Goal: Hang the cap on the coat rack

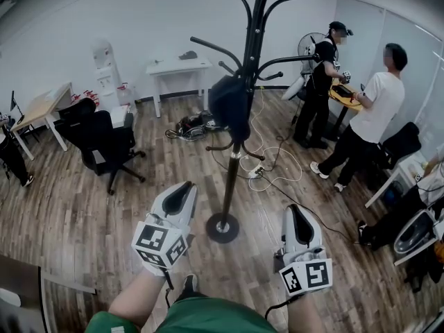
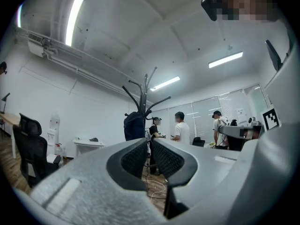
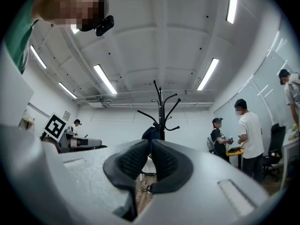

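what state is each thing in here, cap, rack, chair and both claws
cap, hanging on the coat rack
coat rack, standing upright
left claw, shut, empty
right claw, shut, empty
office chair, upright, nobody in it

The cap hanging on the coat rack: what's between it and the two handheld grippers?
In the head view, only wood floor, the coat rack's pole and loose white cables separate the cap from the left gripper and right gripper.

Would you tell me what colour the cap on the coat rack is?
The cap is dark navy; clearest in the head view.
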A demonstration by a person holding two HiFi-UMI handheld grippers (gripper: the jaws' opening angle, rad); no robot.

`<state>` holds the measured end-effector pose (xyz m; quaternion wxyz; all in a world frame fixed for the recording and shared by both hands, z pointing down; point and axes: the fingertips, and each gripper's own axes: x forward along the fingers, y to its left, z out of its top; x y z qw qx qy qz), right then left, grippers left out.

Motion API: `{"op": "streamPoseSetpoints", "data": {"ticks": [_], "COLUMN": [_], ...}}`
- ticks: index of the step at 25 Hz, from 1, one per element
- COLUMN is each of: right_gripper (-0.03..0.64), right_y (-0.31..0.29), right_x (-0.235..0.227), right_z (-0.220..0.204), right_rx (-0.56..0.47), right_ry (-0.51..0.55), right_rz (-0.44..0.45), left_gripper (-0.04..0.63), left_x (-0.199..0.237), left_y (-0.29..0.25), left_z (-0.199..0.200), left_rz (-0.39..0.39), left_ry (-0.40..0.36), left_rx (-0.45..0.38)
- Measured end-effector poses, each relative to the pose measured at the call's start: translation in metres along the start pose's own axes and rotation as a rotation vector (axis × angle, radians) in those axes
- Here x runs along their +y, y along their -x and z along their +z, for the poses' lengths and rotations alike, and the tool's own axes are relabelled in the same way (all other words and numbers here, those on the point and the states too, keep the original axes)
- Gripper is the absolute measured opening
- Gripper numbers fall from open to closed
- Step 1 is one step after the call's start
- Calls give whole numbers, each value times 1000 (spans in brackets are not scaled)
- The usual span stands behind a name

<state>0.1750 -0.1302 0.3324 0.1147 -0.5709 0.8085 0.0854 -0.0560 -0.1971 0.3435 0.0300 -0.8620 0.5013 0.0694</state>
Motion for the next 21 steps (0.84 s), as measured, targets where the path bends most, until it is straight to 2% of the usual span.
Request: {"op": "streamPoseSetpoints", "data": {"ticks": [21], "right_gripper": [28], "right_y": [-13], "right_x": [-7], "right_z": [-14], "right_rx": [12], "right_ry": [-12], "right_rz": [-30], "left_gripper": [47], "left_x": [13], "left_y": [-16], "left_z": [-10], "left_rz": [-17], "left_ry": [11], "left_rx": [9]}}
